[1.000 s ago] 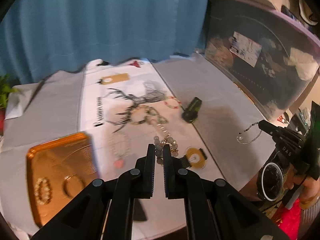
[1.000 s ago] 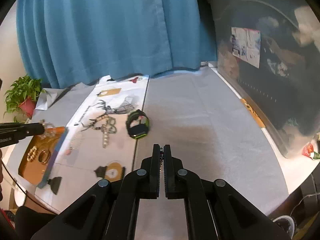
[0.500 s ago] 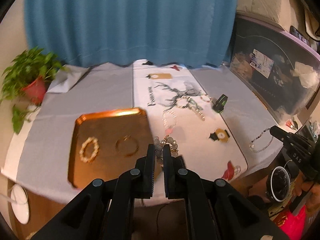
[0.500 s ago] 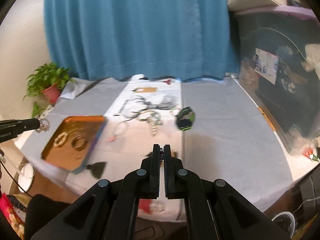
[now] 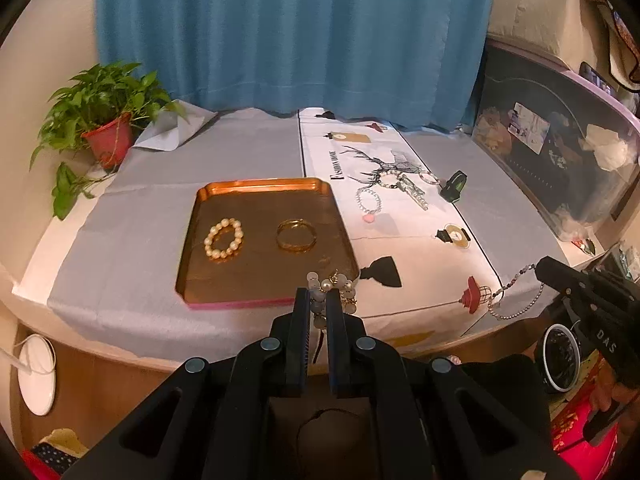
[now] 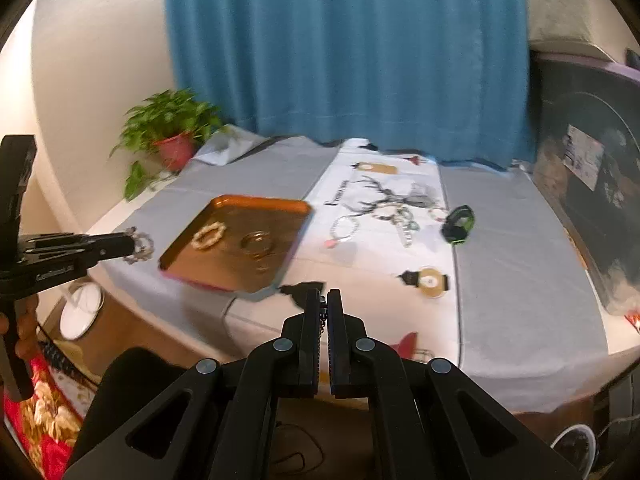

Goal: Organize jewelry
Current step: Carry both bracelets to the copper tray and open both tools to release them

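A copper tray (image 5: pixel 264 288) lies on the table and holds a pearl bracelet (image 5: pixel 223 238) and a gold bangle (image 5: pixel 296 234). My left gripper (image 5: pixel 318 295) is shut on a grey bead bracelet (image 5: pixel 334 282), held in front of the tray's near right corner. My right gripper (image 6: pixel 323 295) is shut on a thin silver bead chain (image 5: pixel 516 296), which hangs off the table's front right edge. Several more bracelets (image 5: pixel 400 188) and a black-green watch (image 5: pixel 454 186) lie on the white printed runner (image 5: pixel 408 240).
A potted plant (image 5: pixel 100 128) stands at the far left. A dark plastic storage bin (image 5: pixel 560 160) lines the right side. A blue curtain (image 5: pixel 296 32) hangs behind the table. A white round object (image 5: pixel 36 376) sits on the floor at left.
Both grippers have pulled back from the table and toward its front edge, each still holding its piece. The left view has swung left, so the tray is now centred.
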The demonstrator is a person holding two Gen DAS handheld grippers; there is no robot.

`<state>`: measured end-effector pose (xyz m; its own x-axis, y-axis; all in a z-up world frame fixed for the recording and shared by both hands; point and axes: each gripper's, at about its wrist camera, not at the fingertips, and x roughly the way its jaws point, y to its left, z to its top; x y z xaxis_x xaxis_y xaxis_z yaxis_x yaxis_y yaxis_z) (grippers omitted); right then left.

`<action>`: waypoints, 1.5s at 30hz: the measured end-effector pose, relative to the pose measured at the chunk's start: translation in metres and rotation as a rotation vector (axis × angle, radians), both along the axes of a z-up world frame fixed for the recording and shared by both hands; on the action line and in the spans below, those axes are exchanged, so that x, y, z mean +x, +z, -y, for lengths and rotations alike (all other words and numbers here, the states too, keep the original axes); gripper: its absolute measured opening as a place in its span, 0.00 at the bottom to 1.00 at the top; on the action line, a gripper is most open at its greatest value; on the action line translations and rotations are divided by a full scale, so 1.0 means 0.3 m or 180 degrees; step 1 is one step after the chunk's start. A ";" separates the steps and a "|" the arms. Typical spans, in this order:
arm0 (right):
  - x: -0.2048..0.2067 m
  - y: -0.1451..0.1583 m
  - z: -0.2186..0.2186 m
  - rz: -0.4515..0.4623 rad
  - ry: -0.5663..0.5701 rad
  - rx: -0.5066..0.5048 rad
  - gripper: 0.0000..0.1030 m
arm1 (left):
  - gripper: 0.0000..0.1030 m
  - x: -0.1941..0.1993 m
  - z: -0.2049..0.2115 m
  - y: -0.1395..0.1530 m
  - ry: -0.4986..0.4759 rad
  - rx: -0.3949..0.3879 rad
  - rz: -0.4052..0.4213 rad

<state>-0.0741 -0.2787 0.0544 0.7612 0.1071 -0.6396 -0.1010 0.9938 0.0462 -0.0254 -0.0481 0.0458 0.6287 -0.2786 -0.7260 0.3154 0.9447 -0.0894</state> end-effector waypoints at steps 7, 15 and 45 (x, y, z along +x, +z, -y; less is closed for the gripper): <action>-0.047 0.002 -0.121 -0.0050 0.0225 -0.0043 0.03 | 0.06 -0.029 -0.071 -0.012 0.0061 -0.0031 0.0016; -0.033 0.002 -0.225 -0.0089 0.0407 -0.0084 0.03 | 0.06 -0.034 -0.122 -0.018 0.0096 -0.0110 0.0002; 0.507 -0.136 -0.433 -0.0313 0.0641 0.0038 0.03 | 0.06 0.436 -0.209 -0.116 0.0308 -0.0091 -0.0119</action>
